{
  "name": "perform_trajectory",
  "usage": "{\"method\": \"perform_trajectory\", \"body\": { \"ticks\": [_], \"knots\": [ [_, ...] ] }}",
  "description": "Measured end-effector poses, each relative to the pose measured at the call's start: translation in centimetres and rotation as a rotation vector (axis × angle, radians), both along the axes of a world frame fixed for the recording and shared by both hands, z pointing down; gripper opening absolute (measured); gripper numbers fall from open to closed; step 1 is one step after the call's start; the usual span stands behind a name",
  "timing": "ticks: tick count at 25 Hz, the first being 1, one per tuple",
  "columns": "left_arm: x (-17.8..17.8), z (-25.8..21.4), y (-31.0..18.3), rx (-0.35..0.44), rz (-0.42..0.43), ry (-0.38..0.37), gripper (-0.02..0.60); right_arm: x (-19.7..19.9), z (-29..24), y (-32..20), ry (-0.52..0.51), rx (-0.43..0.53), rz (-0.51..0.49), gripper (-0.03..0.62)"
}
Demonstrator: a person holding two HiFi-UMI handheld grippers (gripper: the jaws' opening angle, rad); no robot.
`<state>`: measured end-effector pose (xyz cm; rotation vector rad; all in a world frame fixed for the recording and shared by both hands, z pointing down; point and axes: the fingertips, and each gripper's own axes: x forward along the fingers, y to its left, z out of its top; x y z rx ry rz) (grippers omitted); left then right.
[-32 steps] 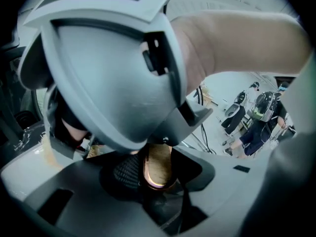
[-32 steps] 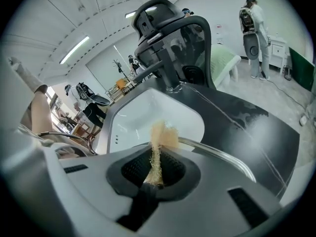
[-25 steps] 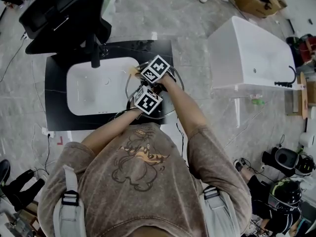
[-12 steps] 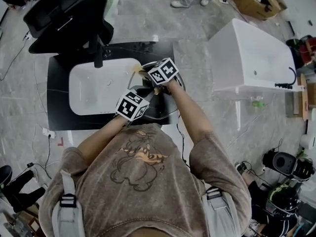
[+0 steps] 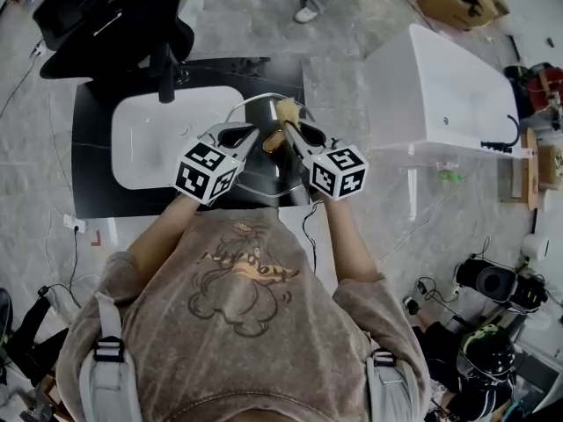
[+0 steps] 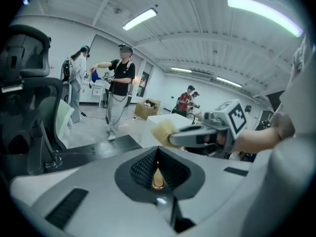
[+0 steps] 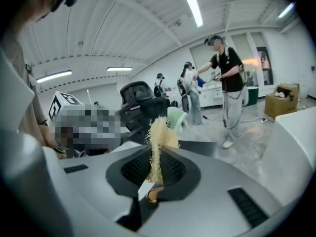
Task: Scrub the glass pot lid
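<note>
Over the glass pot lid (image 5: 262,183), left gripper (image 6: 157,156) is clamped tight on nothing, while right gripper (image 7: 156,154) pinches a straw-coloured scrubber (image 7: 160,131).

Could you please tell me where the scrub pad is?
The scrub pad is clamped in the right gripper, mid head view, near the glass lid.

A black chair (image 5: 97,16) stands beside the white sink (image 5: 149,148), a bathtub (image 5: 440,86) nearby.

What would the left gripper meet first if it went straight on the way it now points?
Gripping the lid knob, it would probably meet the scrubber in the right gripper; depth is unclear.
</note>
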<state>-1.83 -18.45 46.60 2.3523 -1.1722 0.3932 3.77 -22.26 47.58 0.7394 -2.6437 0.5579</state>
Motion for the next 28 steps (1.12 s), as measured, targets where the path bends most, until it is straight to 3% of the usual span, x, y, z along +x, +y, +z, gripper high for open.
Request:
{"method": "perform_trajectory", "body": {
  "ticks": [7, 12, 22, 28],
  "knots": [
    [-0.1, -7.2, -0.1, 0.253, 0.021, 0.037, 0.017, 4.5, -8.0, 4.6, -0.047, 0.263, 0.265, 0.044],
    [-0.4, -8.4, 0.7, 0.329, 0.016, 0.076, 0.017, 5.3, -10.6, 6.7, -0.054, 0.382, 0.341, 0.044],
    [0.0, -9.8, 1.6, 0.440, 0.015, 0.074, 0.017, 7.6, -10.4, 7.6, -0.048, 0.427, 0.415, 0.044],
    [0.1, -9.8, 2.2, 0.462, 0.019, 0.058, 0.017, 7.3, -10.8, 7.9, -0.066, 0.456, 0.409, 0.044]
  ]
}}
